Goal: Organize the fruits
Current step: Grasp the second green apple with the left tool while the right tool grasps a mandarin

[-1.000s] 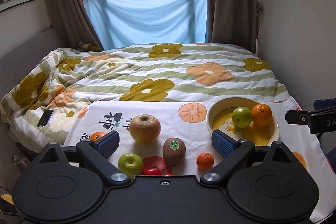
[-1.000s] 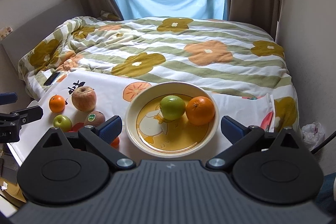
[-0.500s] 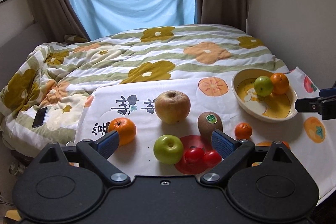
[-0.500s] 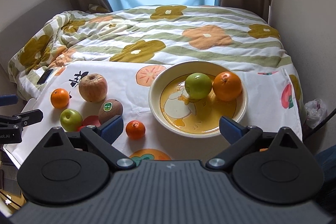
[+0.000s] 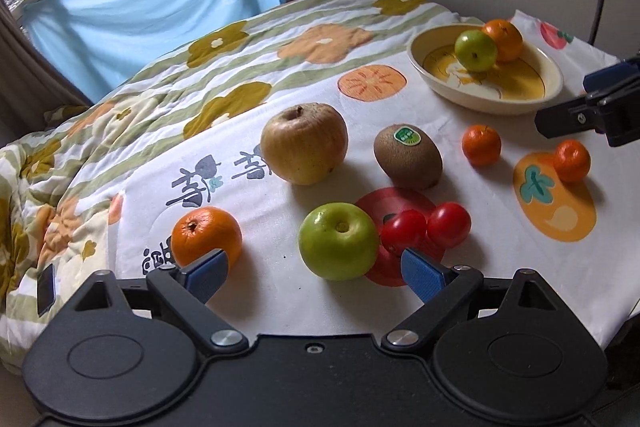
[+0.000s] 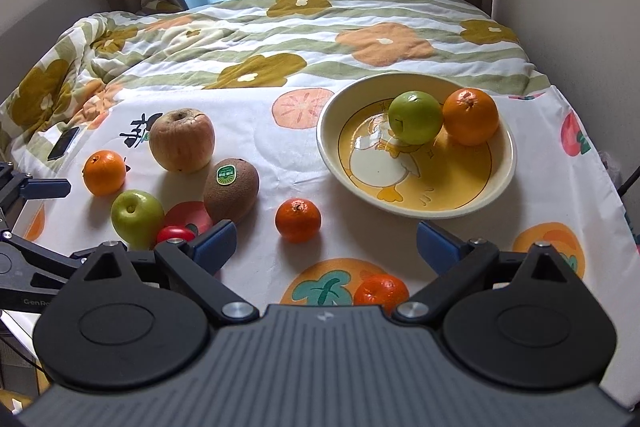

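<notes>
A yellow bowl (image 6: pixel 502 183) holds a green apple (image 6: pixel 416 117) and an orange (image 6: pixel 471 117). On the white cloth (image 5: pixel 500 259) lie a large wrinkled apple (image 5: pixel 304 149), a kiwi (image 5: pixel 408 157), a green apple (image 5: pixel 338 247), an orange (image 5: pixel 206 237), two red tomatoes (image 5: pixel 426 229) and two tangerines (image 5: pixel 482 145). My left gripper (image 5: pixel 314 273) is open and empty, just in front of the green apple. My right gripper (image 6: pixel 326 243) is open and empty, near a tangerine (image 6: pixel 298 220).
The cloth lies on a flowered quilt (image 6: pixel 280 27) on a bed. A phone (image 6: pixel 64 143) lies on the quilt at the left. A wall (image 6: pixel 580 7) runs along the right. Curtains and a blue sheet hang at the window behind.
Both grippers have moved forward and lower toward the fruit. The left one has swung left and closed in on the green apple. The right one now faces the tangerine and bowl.
</notes>
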Demonstrator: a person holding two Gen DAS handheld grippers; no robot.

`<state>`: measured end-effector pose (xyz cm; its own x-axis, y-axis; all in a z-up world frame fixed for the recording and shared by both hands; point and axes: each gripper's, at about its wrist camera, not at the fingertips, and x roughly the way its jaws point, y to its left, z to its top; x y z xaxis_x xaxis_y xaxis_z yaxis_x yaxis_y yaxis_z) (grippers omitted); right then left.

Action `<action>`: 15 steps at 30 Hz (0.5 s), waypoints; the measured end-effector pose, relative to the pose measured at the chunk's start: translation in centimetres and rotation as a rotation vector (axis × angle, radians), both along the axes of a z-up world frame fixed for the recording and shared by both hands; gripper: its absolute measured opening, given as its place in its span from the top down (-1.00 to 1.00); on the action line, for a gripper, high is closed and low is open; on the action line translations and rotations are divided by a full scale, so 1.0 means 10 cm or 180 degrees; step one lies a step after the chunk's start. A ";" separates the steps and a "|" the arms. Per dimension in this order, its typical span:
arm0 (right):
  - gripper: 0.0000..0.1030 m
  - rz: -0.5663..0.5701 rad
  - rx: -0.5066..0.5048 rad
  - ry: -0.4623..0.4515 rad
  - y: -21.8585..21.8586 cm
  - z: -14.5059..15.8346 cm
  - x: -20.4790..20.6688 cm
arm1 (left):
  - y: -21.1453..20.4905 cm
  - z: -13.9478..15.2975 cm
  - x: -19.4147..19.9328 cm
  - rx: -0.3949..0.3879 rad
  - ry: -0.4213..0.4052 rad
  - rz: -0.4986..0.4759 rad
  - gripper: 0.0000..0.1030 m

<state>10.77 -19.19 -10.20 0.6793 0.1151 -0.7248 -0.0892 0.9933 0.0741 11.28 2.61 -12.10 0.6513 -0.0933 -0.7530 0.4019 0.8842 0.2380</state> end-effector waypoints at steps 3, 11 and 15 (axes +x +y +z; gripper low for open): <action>-1.00 -0.0027 -0.0011 0.0027 0.05 -0.05 0.02 | 0.00 -0.10 0.06 0.0054 0.0052 -0.0153 -0.71; -1.00 -0.0115 -0.0025 0.0096 0.10 -0.17 0.10 | -0.06 -0.23 0.16 0.0142 0.0101 -0.0423 -0.44; -0.99 -0.0121 -0.0028 0.0133 0.12 -0.22 0.14 | -0.08 -0.26 0.20 0.0162 0.0098 -0.0509 -0.40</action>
<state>12.20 -18.02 -12.41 0.6522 0.0831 -0.7535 -0.0483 0.9965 0.0682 13.30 1.83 -14.68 0.6078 -0.1553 -0.7788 0.5444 0.7955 0.2662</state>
